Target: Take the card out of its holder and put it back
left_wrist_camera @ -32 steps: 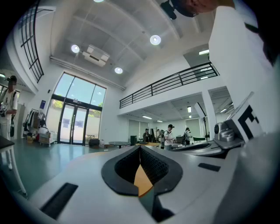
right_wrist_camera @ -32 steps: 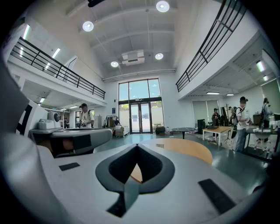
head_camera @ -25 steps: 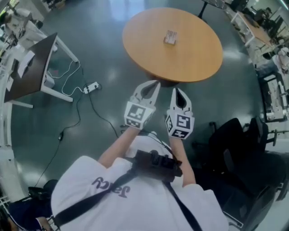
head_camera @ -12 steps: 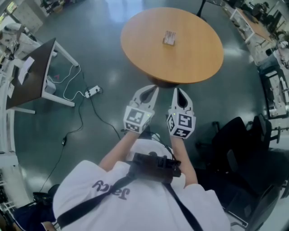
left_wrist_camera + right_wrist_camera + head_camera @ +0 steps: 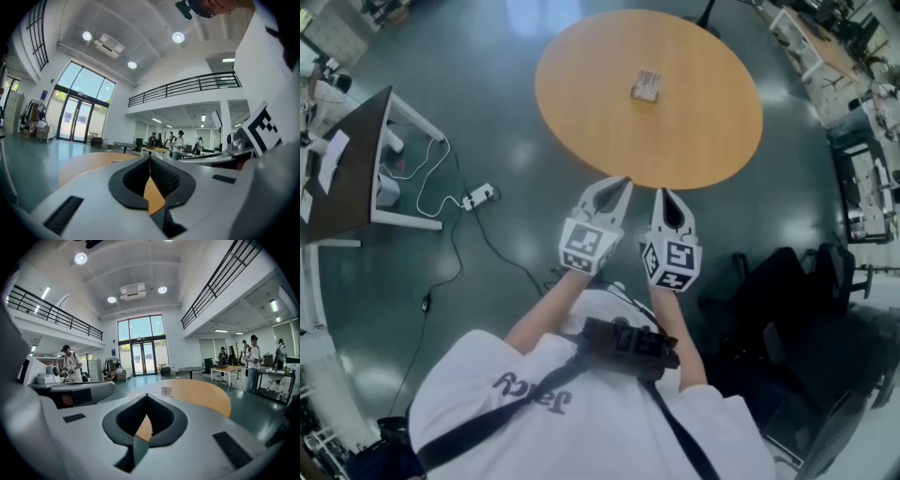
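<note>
Head view: the card holder (image 5: 646, 84) is seen at twelve o'clock on the round table (image 5: 712, 141), beyond the left gripper (image 5: 623, 182) and right gripper (image 5: 662, 191), both clenched empty, which are best brought nearer and opened first.

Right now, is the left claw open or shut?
Shut. In the left gripper view the left claw's tips meet, with nothing between them.
</note>
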Tool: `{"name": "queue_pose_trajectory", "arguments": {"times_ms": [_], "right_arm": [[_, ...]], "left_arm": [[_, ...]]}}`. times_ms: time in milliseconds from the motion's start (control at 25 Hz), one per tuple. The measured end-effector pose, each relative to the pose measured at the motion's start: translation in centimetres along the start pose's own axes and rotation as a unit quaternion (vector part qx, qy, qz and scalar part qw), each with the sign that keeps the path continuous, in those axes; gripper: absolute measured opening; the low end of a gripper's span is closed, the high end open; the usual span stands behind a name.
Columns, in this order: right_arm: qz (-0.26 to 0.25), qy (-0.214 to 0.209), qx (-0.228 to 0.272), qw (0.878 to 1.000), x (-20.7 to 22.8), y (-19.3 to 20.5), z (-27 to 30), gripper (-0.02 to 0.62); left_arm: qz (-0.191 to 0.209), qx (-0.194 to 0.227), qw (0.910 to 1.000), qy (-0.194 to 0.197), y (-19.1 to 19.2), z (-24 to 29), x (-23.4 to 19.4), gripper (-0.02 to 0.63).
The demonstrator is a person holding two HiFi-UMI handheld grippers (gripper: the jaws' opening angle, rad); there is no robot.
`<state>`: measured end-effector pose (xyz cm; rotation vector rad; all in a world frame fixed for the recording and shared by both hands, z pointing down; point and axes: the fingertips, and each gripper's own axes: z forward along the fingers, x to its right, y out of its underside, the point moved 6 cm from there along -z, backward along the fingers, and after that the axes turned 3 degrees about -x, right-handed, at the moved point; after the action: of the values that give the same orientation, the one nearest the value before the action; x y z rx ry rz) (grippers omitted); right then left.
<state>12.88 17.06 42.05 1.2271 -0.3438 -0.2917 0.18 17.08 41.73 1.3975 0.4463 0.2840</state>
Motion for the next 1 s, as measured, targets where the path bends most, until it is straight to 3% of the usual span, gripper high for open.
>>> {"name": "queue_pose_trajectory", "arguments": {"times_ms": [240,560,800,1000], "right_arm": [[-0.020,-0.002,-0.003,1.000,-0.4,-2.0,6.0,0.018],[-0.022,0.013,0.023,0.999,-0.8,-4.7,12.7,0.019],[-0.037,0.019,0.005,0.999,-1.3,-4.6,14.5,0.018],[-0.012,0.035,-0.009,0.999,1.1,-3.7,15.6,0.019]], "left_arm": [[0.004,0.013,0.9999,0.000,-1.9,4.4,-5.3,0.017],[0.014,0.021,0.9992,0.030,-3.2,8.7,-10.1,0.017],[0.005,-0.002,0.9993,0.038,-1.9,11.3,-12.9,0.017],[0.038,-0.036,0.9974,0.050,-0.9,13.4,-12.4,0.017]]}}
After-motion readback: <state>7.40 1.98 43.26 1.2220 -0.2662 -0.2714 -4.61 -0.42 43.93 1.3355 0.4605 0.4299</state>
